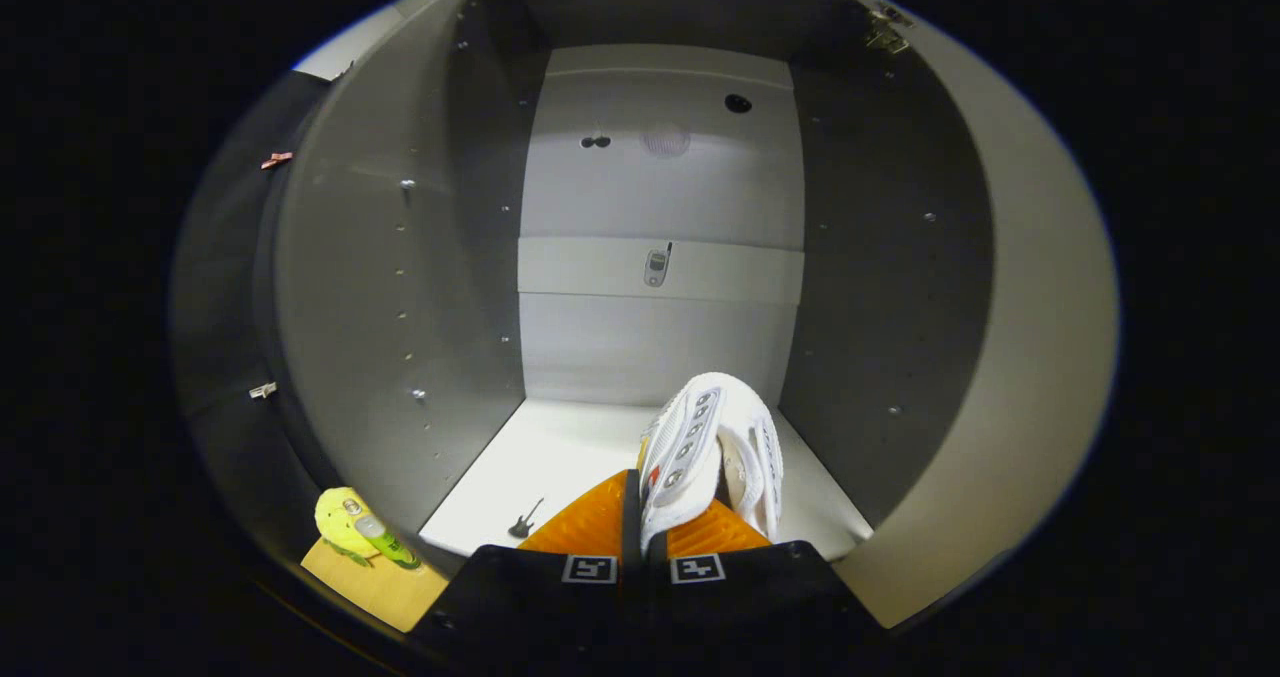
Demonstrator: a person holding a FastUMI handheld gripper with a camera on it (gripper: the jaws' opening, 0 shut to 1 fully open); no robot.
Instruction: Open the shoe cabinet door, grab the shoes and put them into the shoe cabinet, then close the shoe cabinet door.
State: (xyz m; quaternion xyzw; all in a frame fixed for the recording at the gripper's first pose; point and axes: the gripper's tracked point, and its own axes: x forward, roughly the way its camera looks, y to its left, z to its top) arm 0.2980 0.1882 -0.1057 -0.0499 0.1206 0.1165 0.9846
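One white shoe [712,447] pinched in claw [645,517] above cabinet floor [540,467].

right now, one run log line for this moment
stage: placing shoe | fingers: shut on white shoe | shoe: over cabinet floor | cabinet door: open

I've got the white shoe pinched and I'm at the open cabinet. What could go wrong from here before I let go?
1. The gripper clamps only the edge of the white shoe, so it may swing or slip out before it rests on the cabinet floor.
2. The shoe hangs close to the right inner wall; pushing in could snag it there.
3. A small dark object lies on the floor near the front edge; the shoe may land on it.
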